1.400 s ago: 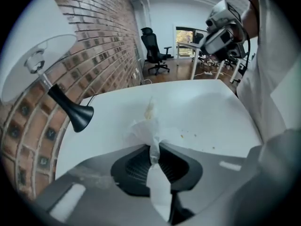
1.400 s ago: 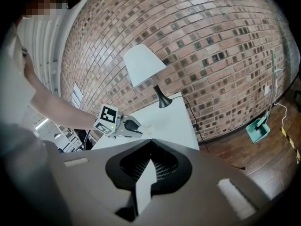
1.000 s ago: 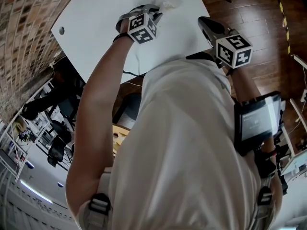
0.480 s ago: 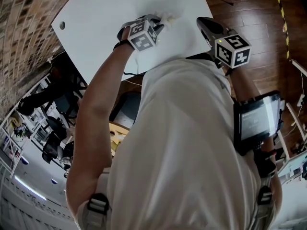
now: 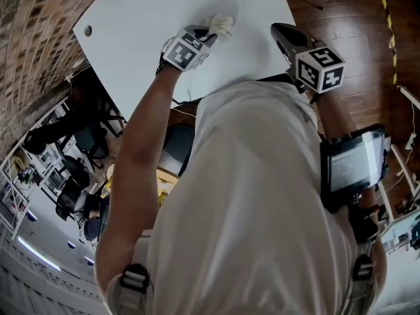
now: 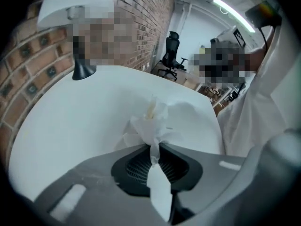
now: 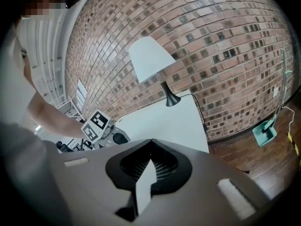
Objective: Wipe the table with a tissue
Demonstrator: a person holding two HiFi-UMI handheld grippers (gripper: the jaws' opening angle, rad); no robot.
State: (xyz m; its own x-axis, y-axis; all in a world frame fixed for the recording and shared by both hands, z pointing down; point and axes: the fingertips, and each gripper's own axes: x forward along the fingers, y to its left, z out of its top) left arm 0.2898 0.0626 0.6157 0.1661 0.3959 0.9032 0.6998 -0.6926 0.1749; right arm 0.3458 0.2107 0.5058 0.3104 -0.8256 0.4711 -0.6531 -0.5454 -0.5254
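Head view: the left tool [image 5: 207,33], pinching the crumpled tissue [image 5: 220,23], has slid and twisted on the white counter [image 5: 144,25], so wiping is going on. The right tool [image 5: 281,31] hangs closed and empty near the counter's edge.

I'm facing a brick wall [image 7: 211,41] of reddish-brown courses that closes off one side of the room. The white desk [image 7: 164,121] stands with one end against that wall. A lamp [image 7: 151,58] with a pale shade on a thin black stem rises just in front of the bricks, and its dark cable [image 7: 202,113] runs along the desk's edge nearest the wall. A dark wooden floor [image 7: 254,159] spreads from the wall's foot, with a teal object [image 7: 262,131] lying close to the bricks. Farther along the wall stands a black office chair [image 6: 171,51]. A long strip light [image 6: 230,13] glows on the ceiling, well out from the wall.
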